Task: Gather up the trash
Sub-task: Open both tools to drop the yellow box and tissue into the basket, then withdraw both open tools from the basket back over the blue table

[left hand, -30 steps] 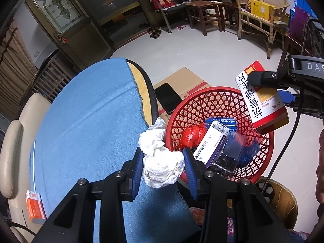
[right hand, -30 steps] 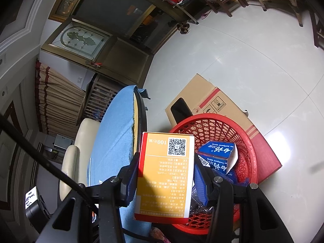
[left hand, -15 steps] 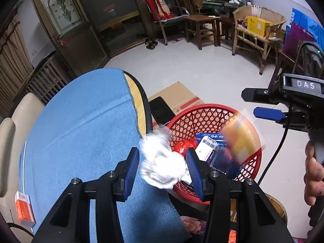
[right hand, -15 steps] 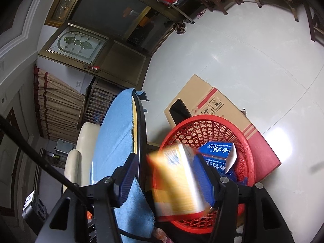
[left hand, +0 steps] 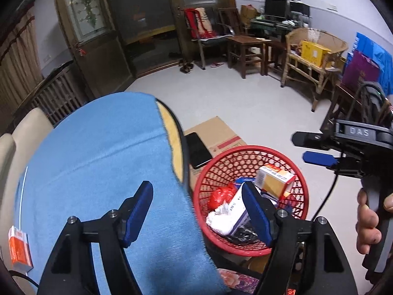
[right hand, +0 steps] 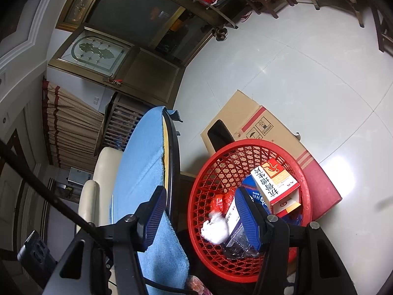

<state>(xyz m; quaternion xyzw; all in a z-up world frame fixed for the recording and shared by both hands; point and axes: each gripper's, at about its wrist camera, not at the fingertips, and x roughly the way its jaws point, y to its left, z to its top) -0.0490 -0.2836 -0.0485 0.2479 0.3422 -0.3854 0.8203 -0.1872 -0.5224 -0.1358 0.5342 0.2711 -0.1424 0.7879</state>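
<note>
A red mesh basket (left hand: 248,152) (right hand: 304,179) stands on the floor beside the round table. In it lie an orange and white box (left hand: 275,178) (right hand: 275,184), a crumpled white tissue (left hand: 219,218) (right hand: 215,228), a red wrapper (left hand: 218,194), a blue box and a white barcode box. My left gripper (left hand: 199,211) is open and empty above the table edge and basket rim. My right gripper (right hand: 201,216) is open and empty above the basket; it also shows in the left wrist view (left hand: 316,147).
A round table with a blue cloth (left hand: 98,152) (right hand: 145,147) is at left; an orange box (left hand: 18,250) lies at its near left edge. A flat cardboard box (right hand: 255,120) with a black phone (left hand: 197,150) lies on the floor behind the basket. A cream chair (right hand: 98,184) stands beyond the table.
Both grippers opened. The tissue dropped from the left gripper and the orange box dropped from the right gripper into the red basket.
</note>
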